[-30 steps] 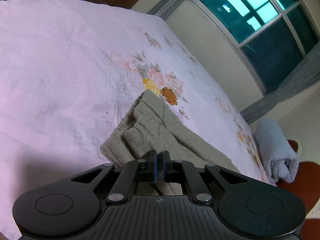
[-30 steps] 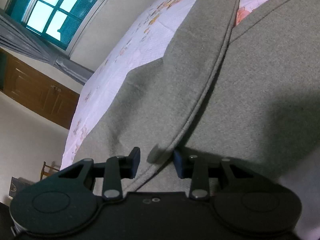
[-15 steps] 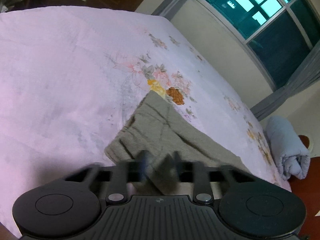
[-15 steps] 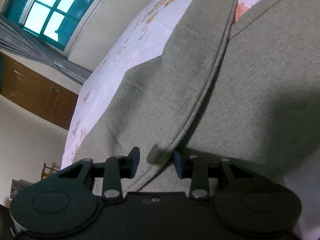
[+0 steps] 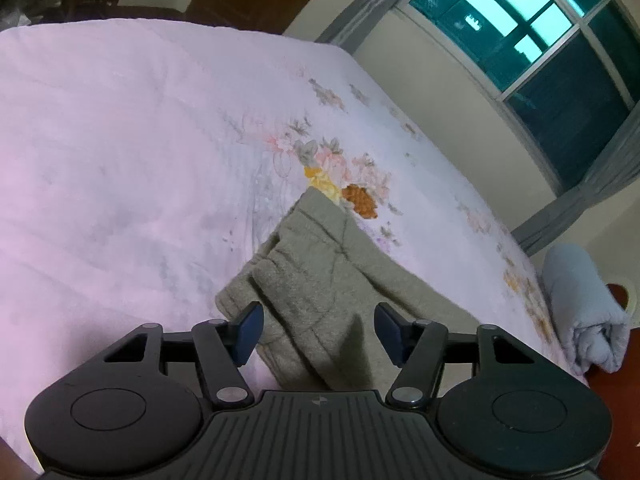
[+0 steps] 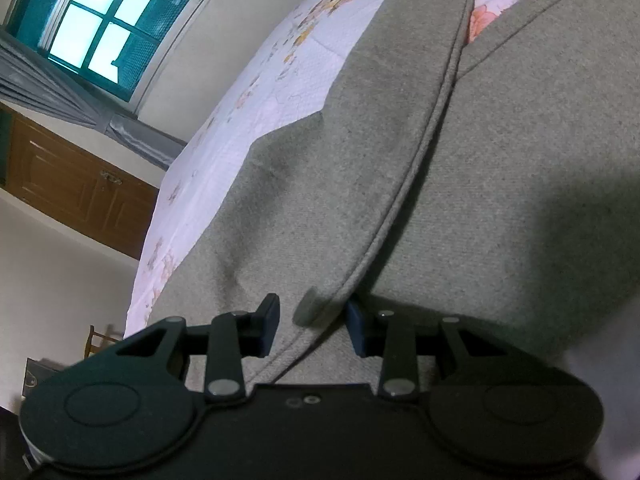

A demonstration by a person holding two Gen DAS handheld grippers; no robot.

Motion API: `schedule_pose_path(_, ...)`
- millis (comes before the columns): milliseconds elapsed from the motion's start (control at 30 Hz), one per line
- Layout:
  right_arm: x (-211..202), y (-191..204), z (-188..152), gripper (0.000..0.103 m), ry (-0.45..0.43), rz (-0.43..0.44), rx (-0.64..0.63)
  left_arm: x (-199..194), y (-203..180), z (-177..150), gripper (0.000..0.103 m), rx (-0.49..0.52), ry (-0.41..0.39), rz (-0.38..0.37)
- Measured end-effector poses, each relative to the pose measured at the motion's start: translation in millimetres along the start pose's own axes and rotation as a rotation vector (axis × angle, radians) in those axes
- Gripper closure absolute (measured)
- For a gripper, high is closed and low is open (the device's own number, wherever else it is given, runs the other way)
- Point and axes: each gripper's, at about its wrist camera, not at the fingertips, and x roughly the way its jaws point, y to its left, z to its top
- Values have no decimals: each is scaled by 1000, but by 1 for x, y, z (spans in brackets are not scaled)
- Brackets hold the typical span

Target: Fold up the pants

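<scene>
Grey-green pants lie on a pink floral bedspread. In the left wrist view their waistband end is bunched just beyond my left gripper, which is open and holds nothing. In the right wrist view the pants fill most of the frame, one leg folded over the other with a seam running diagonally. My right gripper is open, its fingers either side of a raised fold of the hem edge, close to the fabric.
A rolled light-blue towel lies at the bed's far right edge. A window with grey curtains is on the wall behind. Wooden cabinets and a chair stand beyond the bed.
My left gripper was shut on the pants a second ago; it has opened, let the fabric drop and drawn back a little. The right gripper stays open and has barely moved.
</scene>
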Motion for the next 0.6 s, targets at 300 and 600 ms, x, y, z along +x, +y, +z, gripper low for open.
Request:
schedule_pose_path(300, 1, 12, 5, 103, 1, 28, -55, 19, 7, 29, 82, -60, 28, -165)
schedule_pose_path(600, -28, 8, -11, 103, 47, -14, -194, 35, 36, 22, 82, 0, 180, -144)
